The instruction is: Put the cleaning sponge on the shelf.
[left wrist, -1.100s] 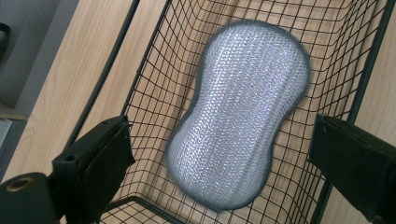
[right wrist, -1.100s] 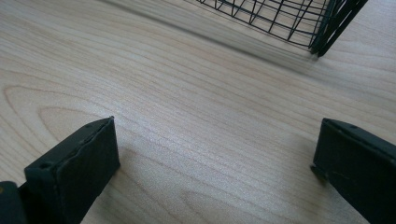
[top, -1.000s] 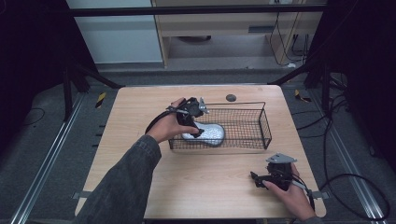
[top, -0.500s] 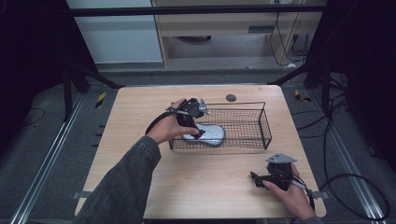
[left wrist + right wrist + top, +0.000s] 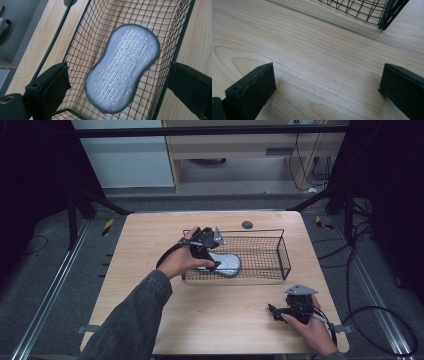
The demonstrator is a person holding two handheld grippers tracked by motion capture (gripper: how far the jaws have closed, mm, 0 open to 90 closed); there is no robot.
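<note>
A silvery peanut-shaped scouring pad [image 5: 226, 263] [image 5: 122, 66] lies flat on the bottom of a black wire basket [image 5: 280, 251] [image 5: 82, 40], near its left end. My left gripper [image 5: 207, 254] [image 5: 117, 86] hangs over that end of the basket, open, jaws wide on either side of the pad and clear of it. My right gripper [image 5: 277, 310] [image 5: 327, 87] rests low over the bare wood near the table's front right, open, with nothing between its jaws. A corner of the basket [image 5: 384, 15] shows beyond it.
The wooden table [image 5: 150, 245] carries a small dark round disc [image 5: 247, 224] behind the basket. Metal rails and dark floor surround the table. Cables trail on the floor at the right.
The left gripper has shifted very slightly over the basket's left end. The pad lies in the same place. The right gripper has not moved.
</note>
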